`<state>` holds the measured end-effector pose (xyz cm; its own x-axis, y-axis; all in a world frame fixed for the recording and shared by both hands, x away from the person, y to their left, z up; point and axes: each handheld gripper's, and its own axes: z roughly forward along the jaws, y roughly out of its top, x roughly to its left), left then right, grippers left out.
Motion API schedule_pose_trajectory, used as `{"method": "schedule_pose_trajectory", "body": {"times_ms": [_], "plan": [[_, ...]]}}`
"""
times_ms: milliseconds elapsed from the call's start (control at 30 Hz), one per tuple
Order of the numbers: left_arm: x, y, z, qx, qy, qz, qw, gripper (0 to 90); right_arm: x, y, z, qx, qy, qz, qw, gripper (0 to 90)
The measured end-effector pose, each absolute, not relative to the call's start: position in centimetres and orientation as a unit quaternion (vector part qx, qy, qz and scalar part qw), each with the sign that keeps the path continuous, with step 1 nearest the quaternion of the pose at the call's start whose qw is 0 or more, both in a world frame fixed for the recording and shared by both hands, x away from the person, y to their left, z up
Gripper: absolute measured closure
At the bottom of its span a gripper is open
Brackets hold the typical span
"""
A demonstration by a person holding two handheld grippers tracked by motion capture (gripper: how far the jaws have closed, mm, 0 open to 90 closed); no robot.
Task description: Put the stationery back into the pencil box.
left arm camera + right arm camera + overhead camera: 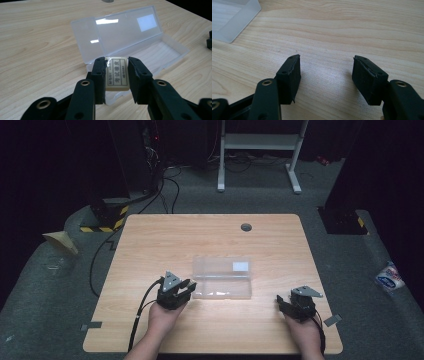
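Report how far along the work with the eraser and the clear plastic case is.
Done: the clear plastic case lies open on the table, lid folded back. In hand: the left gripper is shut on the eraser, held at the case's near end. The right gripper is open with nothing between its jaws. Left, probably: setting the eraser in the tray, and perhaps closing the lid.

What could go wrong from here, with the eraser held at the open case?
1. The left gripper pinches the eraser only by its side edges; it may twist or slip out.
2. The clear case lies unheld, with the right gripper open and apart from it, so a nudge may slide it.
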<state>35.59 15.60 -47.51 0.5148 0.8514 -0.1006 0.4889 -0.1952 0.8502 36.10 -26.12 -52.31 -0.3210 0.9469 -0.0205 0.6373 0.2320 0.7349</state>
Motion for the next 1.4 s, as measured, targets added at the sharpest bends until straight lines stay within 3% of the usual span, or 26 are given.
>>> {"method": "schedule_pose_trajectory", "body": {"times_ms": [1400], "plan": [[39.3,12.4,-50.2,0.766,0.484,0.216,0.364,67.7,36.1,-26.1,-52.3,0.529,0.748,0.32,0.241,39.7]]}}
